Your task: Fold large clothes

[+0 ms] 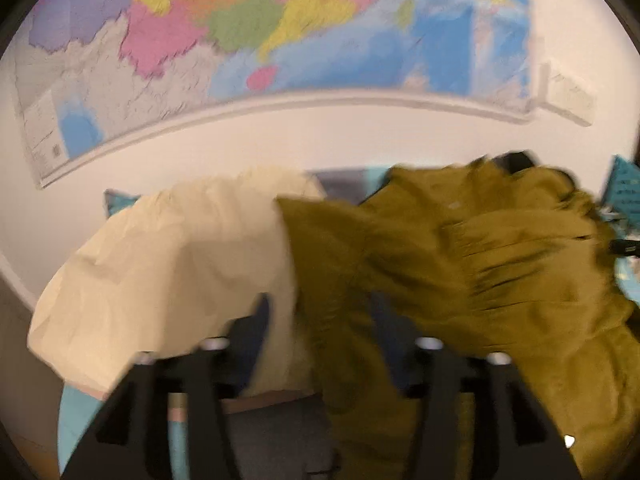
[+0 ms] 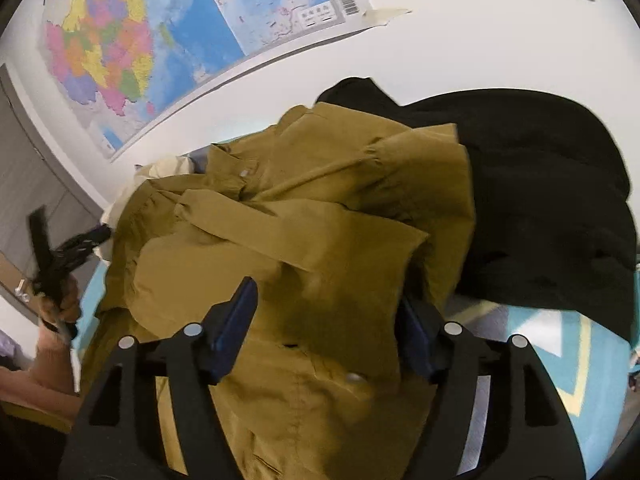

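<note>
Your right gripper [image 2: 326, 322] stands wide open around the bunched olive shirt [image 2: 304, 216], nothing pinched. Left gripper [image 1: 320, 332] seems closed on its hem (blurred). Folding barely begun; cream garment [image 1: 168, 264] and black garment [image 2: 540, 200] beyond remain unfolded.

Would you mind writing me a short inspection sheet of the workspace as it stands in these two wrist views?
Surface: teal patterned cover, mostly buried under clothes.
Job's things: mustard shirt crumpled on top, buttons showing; cream garment to its left; black garment to its right.
Clutter: nothing seen.
Grippers: right gripper has its fingers apart with mustard fabric lying between them; left gripper is blurred and draped in cloth, so its state is unclear. The left hand shows in the right wrist view.
Cables: nothing seen.
Surroundings: white wall with a coloured map.
</note>
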The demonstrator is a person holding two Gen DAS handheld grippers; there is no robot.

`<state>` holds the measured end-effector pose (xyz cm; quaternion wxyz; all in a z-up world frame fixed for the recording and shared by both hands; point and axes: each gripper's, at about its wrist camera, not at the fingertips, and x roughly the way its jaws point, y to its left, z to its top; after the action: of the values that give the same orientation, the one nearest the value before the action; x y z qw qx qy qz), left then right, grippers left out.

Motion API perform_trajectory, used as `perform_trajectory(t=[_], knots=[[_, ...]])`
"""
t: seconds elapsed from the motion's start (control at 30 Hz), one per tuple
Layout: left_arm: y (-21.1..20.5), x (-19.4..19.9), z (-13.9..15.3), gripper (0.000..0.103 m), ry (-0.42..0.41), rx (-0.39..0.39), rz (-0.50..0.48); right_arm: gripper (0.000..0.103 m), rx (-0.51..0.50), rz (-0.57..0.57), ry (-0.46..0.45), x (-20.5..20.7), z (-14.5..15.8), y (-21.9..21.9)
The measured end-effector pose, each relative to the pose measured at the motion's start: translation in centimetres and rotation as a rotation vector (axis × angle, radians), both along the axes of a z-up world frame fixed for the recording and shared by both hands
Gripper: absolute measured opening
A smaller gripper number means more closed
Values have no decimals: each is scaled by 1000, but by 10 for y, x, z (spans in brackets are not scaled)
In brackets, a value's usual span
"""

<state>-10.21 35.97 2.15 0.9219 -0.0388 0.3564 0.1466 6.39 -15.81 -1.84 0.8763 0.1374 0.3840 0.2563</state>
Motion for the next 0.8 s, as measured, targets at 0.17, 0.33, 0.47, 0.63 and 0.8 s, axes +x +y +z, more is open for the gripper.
perform_trajectory(t=[0.17, 0.33, 0.47, 0.63, 0.8], knots=[[-39, 4, 8, 57, -45, -3, -166, 8, -7, 18, -22, 5, 8, 12], [-66, 31, -20, 59, 65, 20, -218, 7, -17, 10, -32, 19, 12, 24], [-57, 45, -51, 58, 152, 12, -151, 7, -85, -50, 23, 27, -6, 16], [-73, 49, -61, 58, 171, 151, -130, 11, -38, -101, 57, 20, -12, -5], [-72, 42, -48, 58, 134, 127, -119, 40, -30, -122, -60, -12, 16, -2]])
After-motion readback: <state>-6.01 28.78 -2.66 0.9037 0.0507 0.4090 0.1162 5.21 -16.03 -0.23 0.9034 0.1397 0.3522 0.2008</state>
